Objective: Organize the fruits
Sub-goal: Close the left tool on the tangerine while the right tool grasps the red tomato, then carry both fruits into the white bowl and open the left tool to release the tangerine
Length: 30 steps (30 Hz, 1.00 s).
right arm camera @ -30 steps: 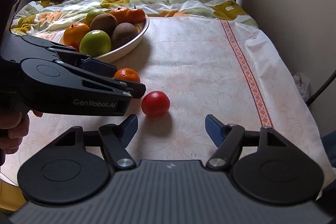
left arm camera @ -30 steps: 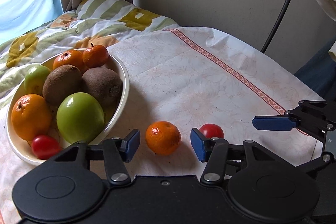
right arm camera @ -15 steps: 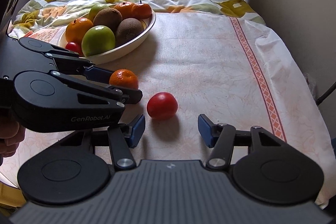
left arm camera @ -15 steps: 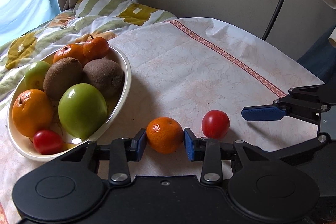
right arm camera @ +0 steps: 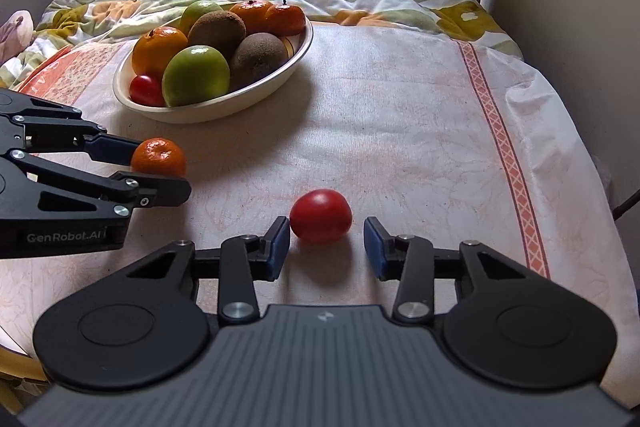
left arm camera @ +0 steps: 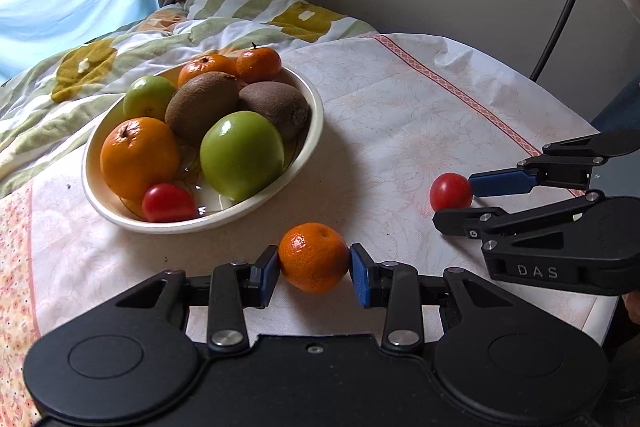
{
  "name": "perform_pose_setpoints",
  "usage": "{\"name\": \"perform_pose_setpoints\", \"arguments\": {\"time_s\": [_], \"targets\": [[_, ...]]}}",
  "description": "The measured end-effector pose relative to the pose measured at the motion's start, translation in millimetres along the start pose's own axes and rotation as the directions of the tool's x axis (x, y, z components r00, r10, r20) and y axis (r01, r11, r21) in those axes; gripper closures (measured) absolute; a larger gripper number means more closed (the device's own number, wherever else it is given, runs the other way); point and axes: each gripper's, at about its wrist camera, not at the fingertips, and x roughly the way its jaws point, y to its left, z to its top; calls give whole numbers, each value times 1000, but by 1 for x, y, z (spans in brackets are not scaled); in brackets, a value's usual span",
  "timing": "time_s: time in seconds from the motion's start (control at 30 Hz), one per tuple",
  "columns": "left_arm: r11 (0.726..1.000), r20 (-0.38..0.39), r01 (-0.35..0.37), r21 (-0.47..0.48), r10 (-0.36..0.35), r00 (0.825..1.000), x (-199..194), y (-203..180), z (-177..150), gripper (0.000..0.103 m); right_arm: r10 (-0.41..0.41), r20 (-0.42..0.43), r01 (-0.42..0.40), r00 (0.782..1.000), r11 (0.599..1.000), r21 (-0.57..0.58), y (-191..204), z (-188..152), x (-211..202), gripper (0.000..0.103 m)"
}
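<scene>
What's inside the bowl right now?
In the bowl: two green apples, two kiwis, one large orange, two mandarins, and a tomato. Anything beneath that pile is hidden.

We count two kiwis (left arm camera: pixel 198 107), two green apples (left arm camera: pixel 242 154), one large orange (left arm camera: pixel 138 157) and one bowl (left arm camera: pixel 308 143). Mandarins (left arm camera: pixel 314 257) number three: two in the bowl, one outside. Tomatoes (right arm camera: pixel 321 215) number two, one on the cloth (right arm camera: pixel 400 131). Anything buried under the pile may escape us. Two grippers (right arm camera: pixel 326 247) show.
</scene>
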Motion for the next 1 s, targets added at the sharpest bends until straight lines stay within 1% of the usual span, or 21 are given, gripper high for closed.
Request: {"name": "perform_pose_setpoints", "arguments": {"time_s": [0.13, 0.17, 0.37, 0.53, 0.73, 0.83, 1.0], "targets": [[1000, -1, -18, -17, 18, 1000, -5, 3, -4, 62, 15, 2, -15, 1000, 1000, -10, 1, 2, 2, 48], [1000, -1, -22, -22, 22, 1000, -6, 4, -5, 62, 20, 0, -20, 1000, 1000, -13, 1, 2, 3, 54], [998, 2, -43, -40, 43, 999, -14, 6, -9, 62, 38, 2, -38, 999, 999, -24, 4, 3, 2, 54], [996, 21, -61, -60, 62, 998, -28, 10, -9, 62, 53, 20, -52, 998, 998, -31, 11, 11, -9, 54], [992, 63, -84, -99, 91, 994, -59, 16, -4, 62, 73, 54, -70, 996, 996, -52, 24, 27, -33, 54], [988, 91, -97, -117, 107, 990, -79, 21, -1, 62, 91, 72, -89, 993, 995, -37, 31, 39, -48, 54], [983, 139, -119, -140, 138, 981, -111, 32, 5, 62, 96, 93, -96, 991, 995, -9, 42, 55, -68, 54]]}}
